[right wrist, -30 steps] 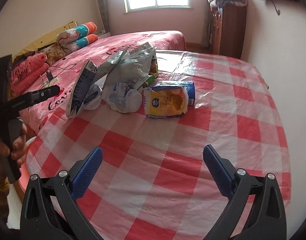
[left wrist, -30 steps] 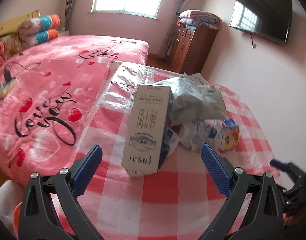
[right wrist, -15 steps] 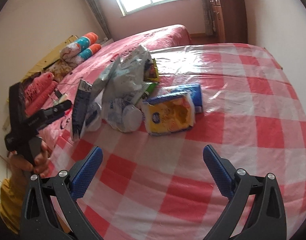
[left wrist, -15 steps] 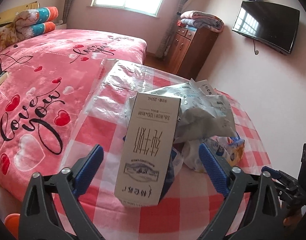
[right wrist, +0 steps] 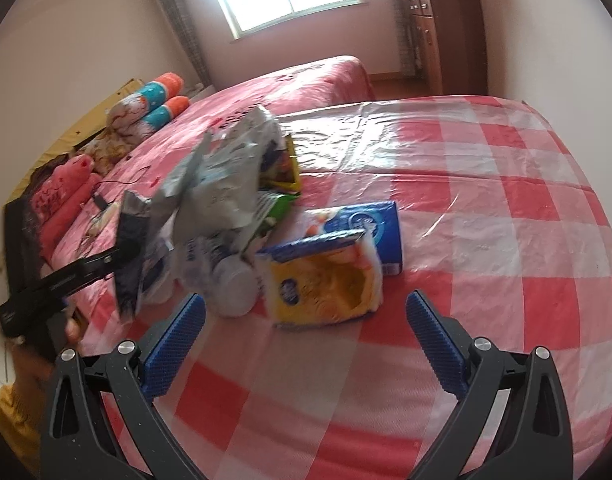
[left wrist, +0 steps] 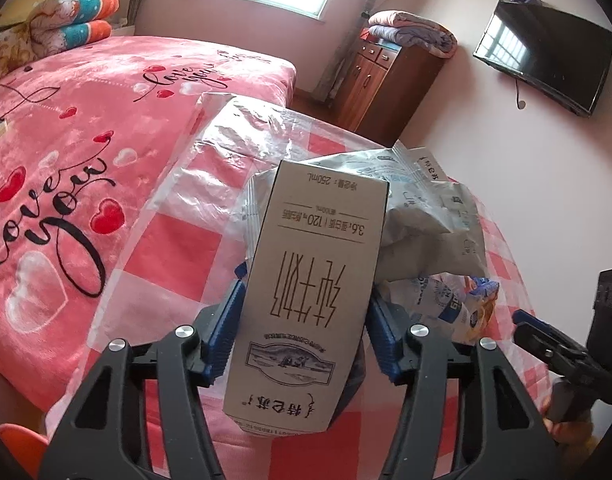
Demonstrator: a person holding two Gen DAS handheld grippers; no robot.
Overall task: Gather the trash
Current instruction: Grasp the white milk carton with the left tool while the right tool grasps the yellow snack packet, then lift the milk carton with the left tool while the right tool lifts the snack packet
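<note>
A beige milk carton (left wrist: 313, 280) stands tilted at the near edge of the trash heap on the red-checked table (right wrist: 505, 240). My left gripper (left wrist: 304, 332) has it between its blue pads, which are closing and touch both of its sides. Behind the carton lie a crumpled grey bag (left wrist: 425, 216) and a yellow and blue packet (left wrist: 477, 316). In the right wrist view, my right gripper (right wrist: 302, 340) hovers open just short of the yellow packet (right wrist: 325, 284), with a blue box (right wrist: 369, 224) behind it. The left gripper (right wrist: 106, 260) grips the carton (right wrist: 130, 256) at the left there.
A bed with a pink blanket (left wrist: 66, 140) runs along the table's left side. A wooden cabinet (left wrist: 381, 80) and a wall television (left wrist: 545, 64) stand beyond. A hand (right wrist: 72, 328) holds the left gripper's handle. Bare checked cloth spreads to the right of the heap.
The left gripper moved in over the carton and its jaws narrowed from wide open until they met its sides. The right gripper drew nearer to the yellow packet, still open.
</note>
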